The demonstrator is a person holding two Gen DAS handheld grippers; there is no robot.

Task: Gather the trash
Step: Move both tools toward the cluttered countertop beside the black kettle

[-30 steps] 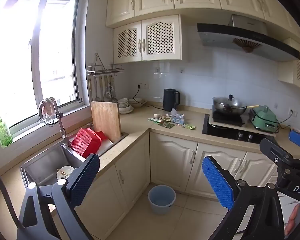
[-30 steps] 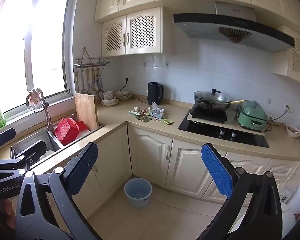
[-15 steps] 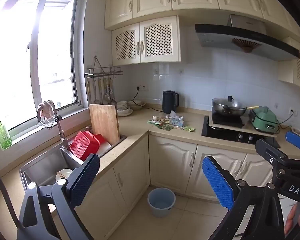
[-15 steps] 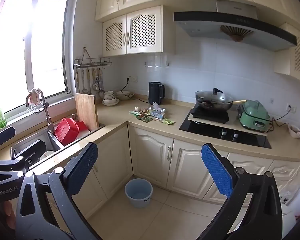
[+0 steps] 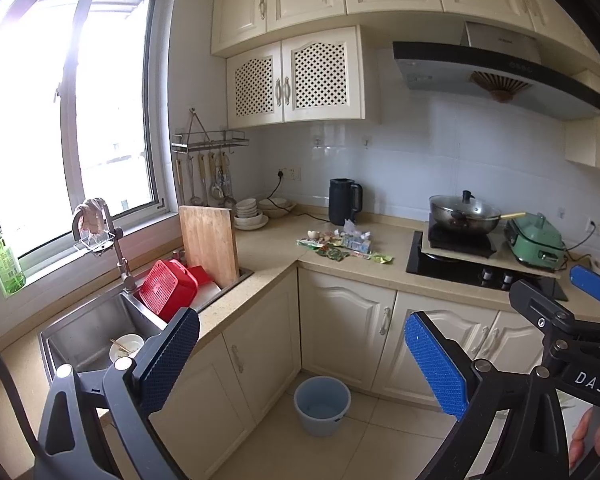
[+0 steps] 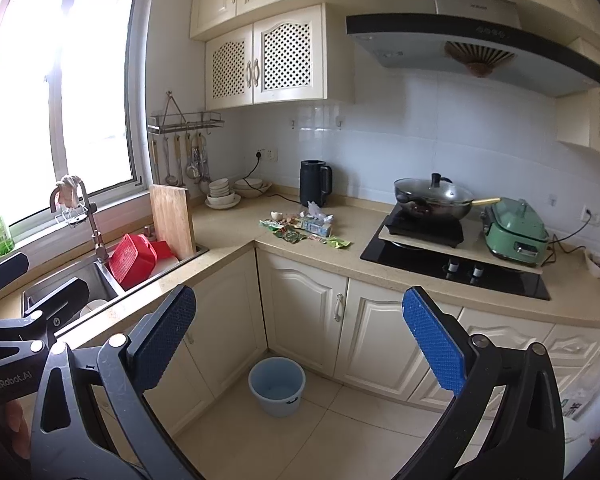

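Note:
A pile of trash point(image 5: 342, 243), wrappers, crumpled paper and shells, lies on the beige countertop corner; it also shows in the right wrist view point(image 6: 306, 229). A light blue bucket point(image 5: 322, 404) stands on the floor by the corner cabinets, seen too in the right wrist view point(image 6: 277, 385). My left gripper point(image 5: 302, 360) is open and empty, far from the trash. My right gripper point(image 6: 300, 338) is open and empty, also well back in the room. Each gripper appears at the edge of the other's view.
A black kettle point(image 5: 343, 201) stands behind the trash. A wok point(image 5: 462, 212) and green cooker point(image 5: 536, 240) sit on the hob to the right. A sink point(image 5: 96, 332) with red basket point(image 5: 168, 288) and cutting board point(image 5: 209, 244) is at left.
Both grippers have drifted slightly back and lower; the kitchen looks a little farther off. Both stay open and empty.

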